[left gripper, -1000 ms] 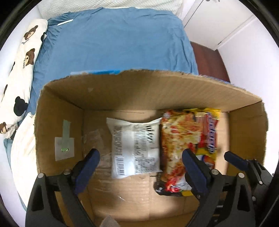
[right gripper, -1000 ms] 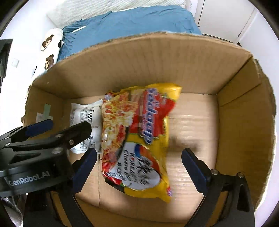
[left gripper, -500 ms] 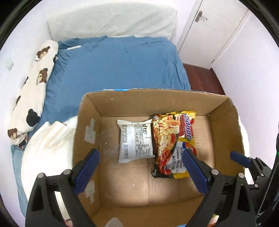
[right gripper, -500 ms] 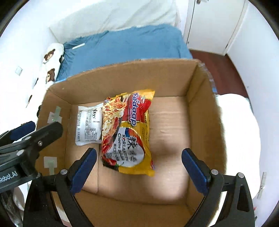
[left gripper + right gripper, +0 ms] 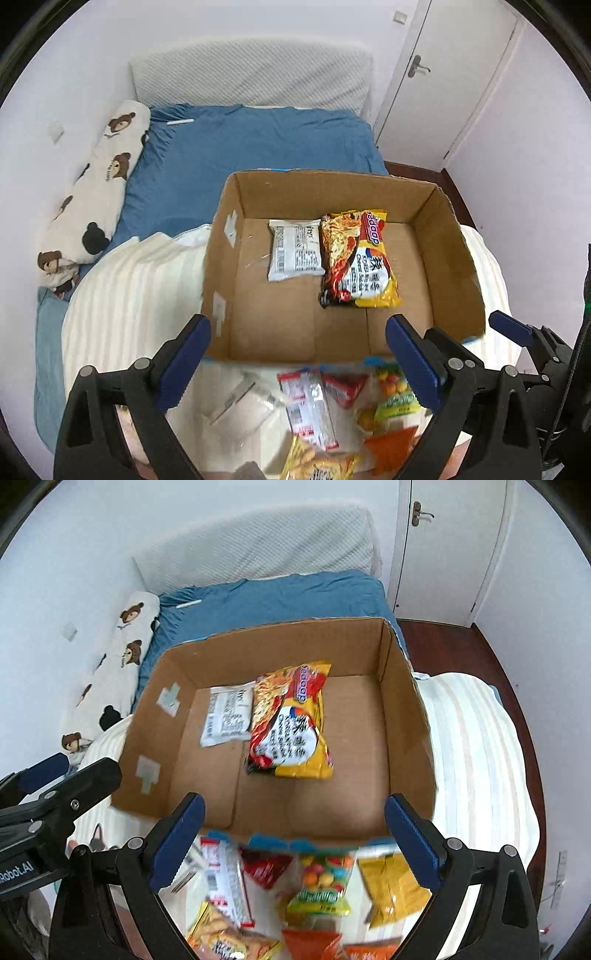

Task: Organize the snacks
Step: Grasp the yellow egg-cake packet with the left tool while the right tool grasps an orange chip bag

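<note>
Two packets lie flat inside the cardboard box (image 5: 448,236): a white noodle packet (image 5: 295,249) printed in black, and touching its right edge a larger yellow-and-red Sedaap noodle bag (image 5: 360,260) with a bowl picture. Both sit toward the box's far wall. In front of the box's near wall I count roughly six loose snacks, though blur makes that unsure; among them are a candy bag (image 5: 323,884) with coloured balls and a yellow packet (image 5: 389,890). My left gripper (image 5: 297,363) and my right gripper (image 5: 293,840) both hover above that pile, fingers spread wide, holding nothing.
</note>
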`<state>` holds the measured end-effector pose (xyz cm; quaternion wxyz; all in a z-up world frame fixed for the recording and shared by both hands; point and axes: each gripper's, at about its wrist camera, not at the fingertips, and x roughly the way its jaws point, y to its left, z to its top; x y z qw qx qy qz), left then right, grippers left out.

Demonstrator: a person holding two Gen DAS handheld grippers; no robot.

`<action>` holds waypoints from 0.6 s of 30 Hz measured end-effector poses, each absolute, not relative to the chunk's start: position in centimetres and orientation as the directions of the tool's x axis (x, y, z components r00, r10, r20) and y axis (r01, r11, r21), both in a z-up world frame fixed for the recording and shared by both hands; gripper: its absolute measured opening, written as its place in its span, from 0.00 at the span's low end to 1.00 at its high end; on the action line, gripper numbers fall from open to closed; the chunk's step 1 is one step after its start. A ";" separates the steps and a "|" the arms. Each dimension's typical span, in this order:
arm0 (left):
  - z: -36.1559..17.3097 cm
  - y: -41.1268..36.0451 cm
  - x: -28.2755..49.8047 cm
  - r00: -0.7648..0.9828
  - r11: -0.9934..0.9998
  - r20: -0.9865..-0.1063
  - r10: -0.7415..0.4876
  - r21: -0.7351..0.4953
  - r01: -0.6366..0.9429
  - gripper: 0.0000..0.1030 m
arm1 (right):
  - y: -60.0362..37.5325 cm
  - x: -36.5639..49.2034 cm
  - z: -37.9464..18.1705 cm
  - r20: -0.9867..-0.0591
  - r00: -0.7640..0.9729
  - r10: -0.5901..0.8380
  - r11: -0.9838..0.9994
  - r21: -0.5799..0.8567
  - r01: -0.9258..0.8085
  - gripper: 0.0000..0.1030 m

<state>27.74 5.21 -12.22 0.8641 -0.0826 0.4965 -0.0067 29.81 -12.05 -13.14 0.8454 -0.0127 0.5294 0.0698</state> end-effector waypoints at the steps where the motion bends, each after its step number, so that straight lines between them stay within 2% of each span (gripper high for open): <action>1: -11.9 5.0 26.9 0.516 0.988 -0.852 -0.087 -0.142 -0.068 0.94 | -12.1 29.0 -12.9 -0.894 0.434 0.110 0.989 0.057 -0.133 0.97; 9: -12.9 4.8 20.6 0.525 0.989 -0.848 -0.071 -0.129 -0.076 0.94 | -13.7 23.1 -13.7 -0.914 0.360 0.187 0.980 0.147 -0.135 0.97; 12: -15.6 4.6 18.2 0.478 0.992 -0.877 -0.040 -0.094 -0.089 0.94 | -14.7 20.7 -15.7 -0.930 0.309 0.200 0.978 0.172 -0.116 0.97; 18: -23.3 5.8 14.3 0.305 0.957 -0.946 -0.110 -0.184 -0.224 0.94 | -17.4 16.7 -20.7 -0.945 0.233 0.229 0.973 0.231 -0.019 0.97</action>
